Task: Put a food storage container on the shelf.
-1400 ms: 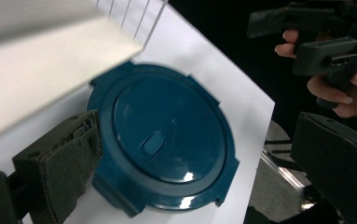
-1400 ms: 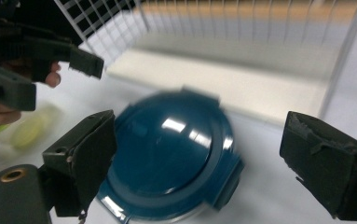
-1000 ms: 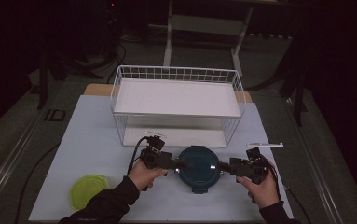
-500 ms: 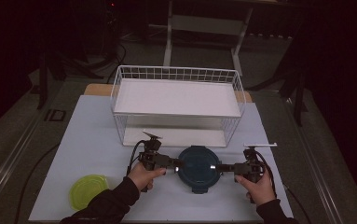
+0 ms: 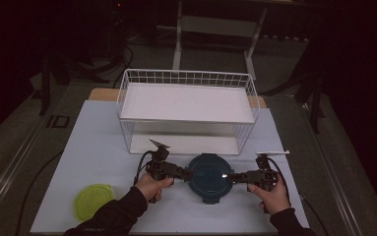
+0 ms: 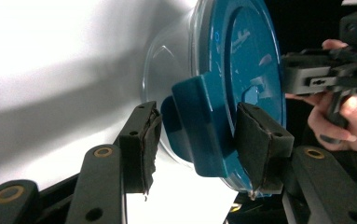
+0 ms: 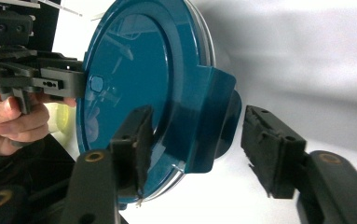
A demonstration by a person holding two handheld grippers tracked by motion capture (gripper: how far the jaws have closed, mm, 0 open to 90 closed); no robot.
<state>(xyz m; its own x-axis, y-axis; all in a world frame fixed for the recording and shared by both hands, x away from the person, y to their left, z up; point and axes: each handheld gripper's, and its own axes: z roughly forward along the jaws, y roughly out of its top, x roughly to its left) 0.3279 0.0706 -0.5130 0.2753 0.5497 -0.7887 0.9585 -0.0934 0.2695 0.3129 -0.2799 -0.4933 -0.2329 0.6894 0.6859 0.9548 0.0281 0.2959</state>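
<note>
A round clear container with a dark blue lid [image 5: 209, 176] sits on the white table in front of the wire basket. My left gripper [image 5: 185, 173] meets it from the left and my right gripper [image 5: 232, 177] from the right. In the left gripper view, the left gripper [image 6: 197, 135] has its pads [image 6: 141, 144] pressed on both sides of the lid's blue latch tab [image 6: 204, 116]. In the right gripper view, the right gripper [image 7: 195, 140] straddles the opposite latch tab [image 7: 209, 121], open, with a small gap at its right pad [image 7: 269, 149].
A white wire basket [image 5: 186, 78] with a white shelf stands just behind the container. A yellow-green lid [image 5: 93, 200] lies at the table's front left. The table ends close behind my hands, and a dark floor surrounds it.
Both grippers have edged inward to the container's side latches. The container itself has stayed in place.
</note>
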